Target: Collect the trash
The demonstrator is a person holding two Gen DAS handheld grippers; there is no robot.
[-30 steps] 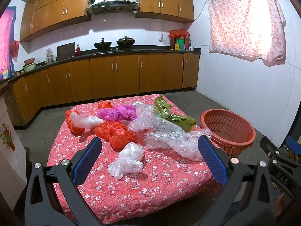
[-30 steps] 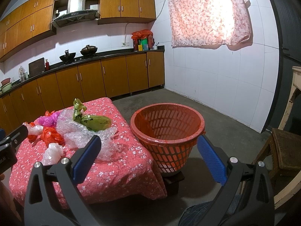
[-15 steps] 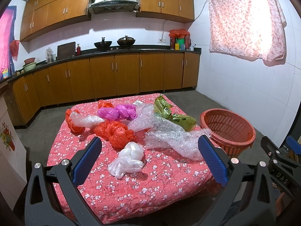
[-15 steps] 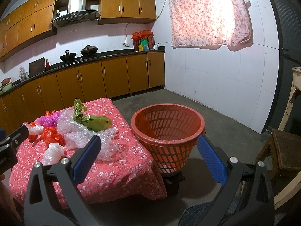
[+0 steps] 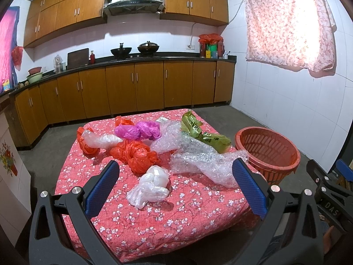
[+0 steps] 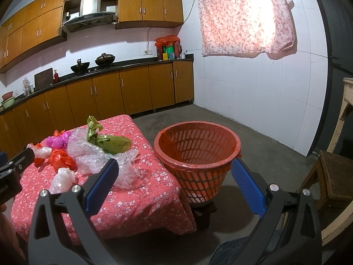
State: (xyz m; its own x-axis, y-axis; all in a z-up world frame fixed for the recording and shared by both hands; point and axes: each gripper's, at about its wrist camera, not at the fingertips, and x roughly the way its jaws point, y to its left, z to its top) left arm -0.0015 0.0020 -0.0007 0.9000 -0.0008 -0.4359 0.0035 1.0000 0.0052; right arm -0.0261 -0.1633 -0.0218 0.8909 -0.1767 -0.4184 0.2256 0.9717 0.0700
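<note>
— Red-floral tabletop [image 5: 181, 220], left wrist view: what lay there?
— Crumpled bags and bubble wrap [image 5: 205, 163]; white bag [image 5: 152, 184] nearest. Left gripper [image 5: 176, 187] gaped wide, empty.
— Right wrist view?
— Orange basket [image 6: 220, 132] stood just beside the tabletop [image 6: 132, 198]. Right gripper [image 6: 174, 182] spread wide, holding nothing.

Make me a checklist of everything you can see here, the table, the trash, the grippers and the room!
Surface: table with red floral cloth.
Job's things: white plastic bag, orange bag, pink bag, green bag, bubble wrap on the cloth; orange basket beside the table, nothing seen inside.
Clutter: nothing seen.
Grippers: left hand-held gripper and right hand-held gripper open, empty.
Cables: one down the wall to a socket.
Surroundings: wooden cabinets, woks, curtain.
</note>
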